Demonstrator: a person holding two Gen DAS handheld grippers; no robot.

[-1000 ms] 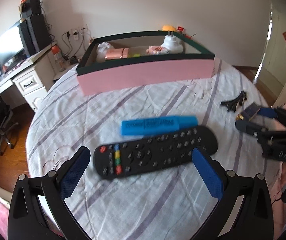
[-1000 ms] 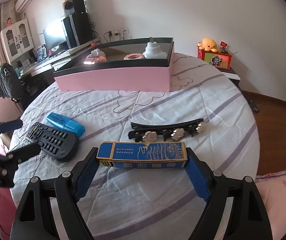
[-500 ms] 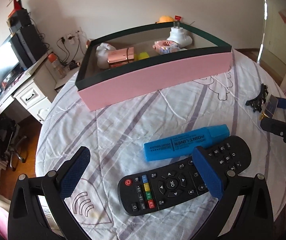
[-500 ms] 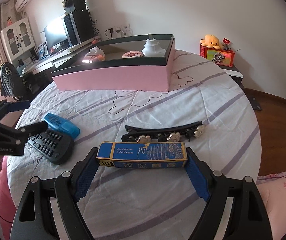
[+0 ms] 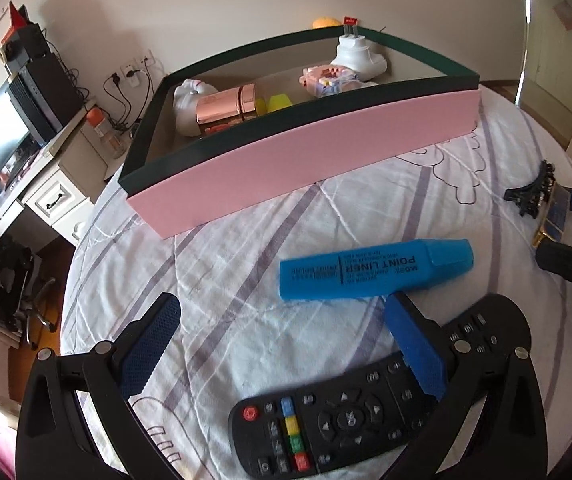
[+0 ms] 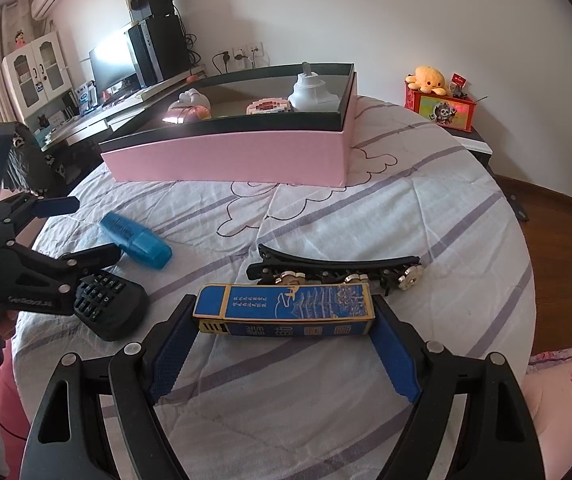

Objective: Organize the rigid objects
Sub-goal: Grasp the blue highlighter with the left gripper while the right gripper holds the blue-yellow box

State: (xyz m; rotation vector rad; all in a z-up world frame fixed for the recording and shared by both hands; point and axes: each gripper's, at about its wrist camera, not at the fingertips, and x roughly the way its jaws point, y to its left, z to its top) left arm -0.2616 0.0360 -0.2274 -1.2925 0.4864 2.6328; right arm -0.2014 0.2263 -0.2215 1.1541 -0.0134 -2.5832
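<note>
A black remote point(image 5: 346, 416) lies on the striped bedsheet, with a blue highlighter point(image 5: 374, 268) just beyond it. My left gripper point(image 5: 282, 344) hovers open over them; its right finger crosses above the remote and nothing sits between the pads. In the right wrist view, my right gripper point(image 6: 284, 308) is shut on a blue and gold box point(image 6: 286, 310), gripped end to end. A black hair clip point(image 6: 334, 268) with metal flowers lies right behind that box. The pink box point(image 6: 226, 156) with a dark rim stands farther back, holding several small items.
A desk with a monitor point(image 5: 2, 140) and speakers stands off the bed's left side. A red box with a yellow plush point(image 6: 438, 104) sits on a side table at the right. Bare sheet point(image 6: 426, 208) lies between the pink box and the hair clip.
The left gripper has shifted left and rolled; the remote and highlighter have slid to the lower right of its view, and the pink box looms closer. The right gripper keeps its hold and barely moves.
</note>
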